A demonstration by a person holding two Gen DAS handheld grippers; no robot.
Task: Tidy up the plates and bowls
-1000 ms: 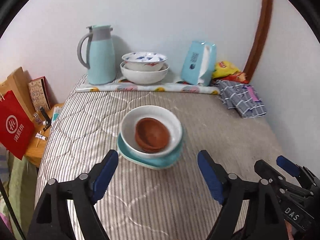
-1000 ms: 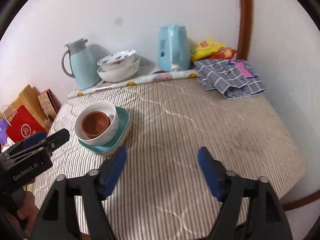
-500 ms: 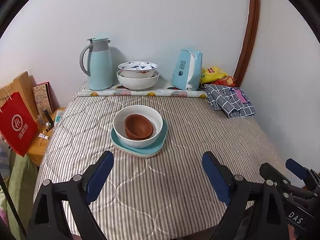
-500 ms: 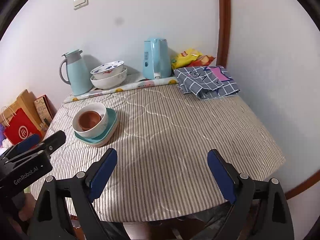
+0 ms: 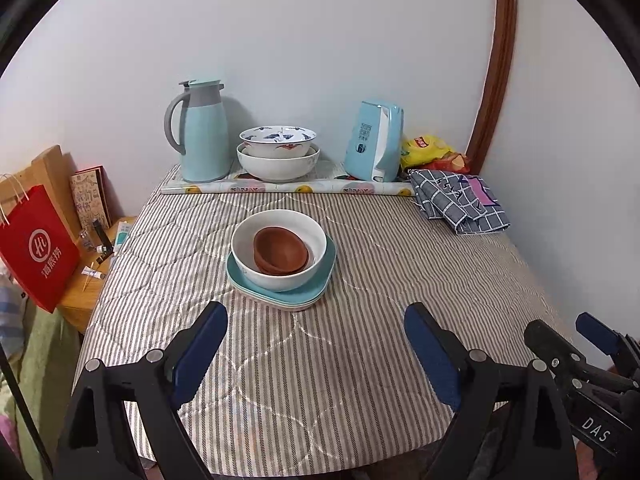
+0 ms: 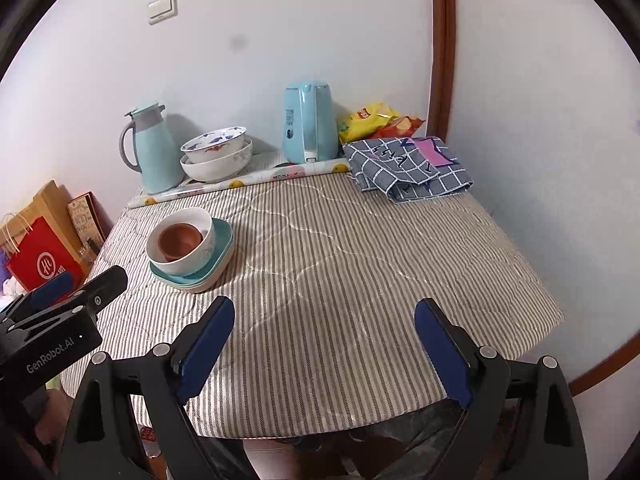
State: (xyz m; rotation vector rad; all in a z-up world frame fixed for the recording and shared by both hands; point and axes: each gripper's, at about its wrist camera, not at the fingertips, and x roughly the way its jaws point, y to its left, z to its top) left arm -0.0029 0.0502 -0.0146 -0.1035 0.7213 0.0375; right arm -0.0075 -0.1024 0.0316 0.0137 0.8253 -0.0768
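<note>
Hovering open and empty, both tongs, left (image 5: 316, 336) and right (image 6: 324, 332), are facing brown bowls (image 5: 281, 251) nesting in a white bowl (image 5: 280, 276) on teal plates (image 5: 320, 284), compactly stacked.

the right gripper (image 5: 592, 368), seen at the edge of the left wrist view, carries "das" in white on its black body. the left gripper (image 6: 56, 320), seen in the right wrist view, carries "genrobot.ai" in white on its black side. the red bag (image 5: 38, 246) shows a white ring around a character, with three chinese characters beneath, too small to read surely. the kettle (image 5: 374, 140) has a small printed label and a round mark, both unreadable. the yellow packet (image 6: 370, 120) bears a small red logo, not legible.
</note>
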